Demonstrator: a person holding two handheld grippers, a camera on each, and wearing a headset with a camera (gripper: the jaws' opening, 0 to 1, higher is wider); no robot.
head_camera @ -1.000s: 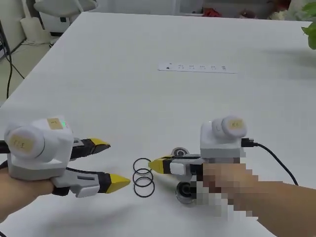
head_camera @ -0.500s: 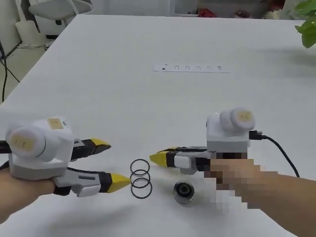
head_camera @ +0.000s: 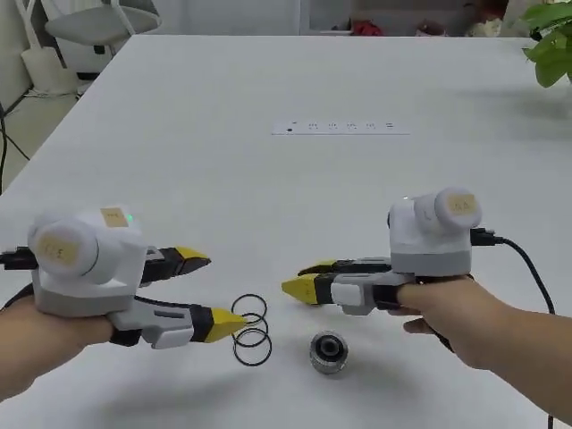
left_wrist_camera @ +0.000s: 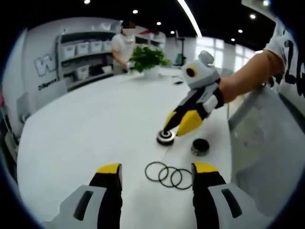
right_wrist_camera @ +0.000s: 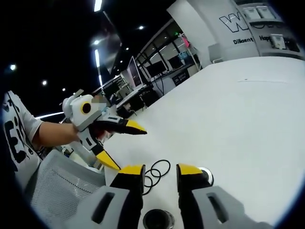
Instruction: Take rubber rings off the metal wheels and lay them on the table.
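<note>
Low in the head view, three overlapping rings (head_camera: 251, 327) lay on the surface (head_camera: 268, 179) beside a wheel (head_camera: 328, 350); your left claw (head_camera: 215, 291) was spread wide, your right claw (head_camera: 307, 278) narrowly, both empty.

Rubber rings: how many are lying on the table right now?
3, overlapping in a row on the table at the tip of the left claw: near ring, middle ring, far ring. None looks hidden.
</note>
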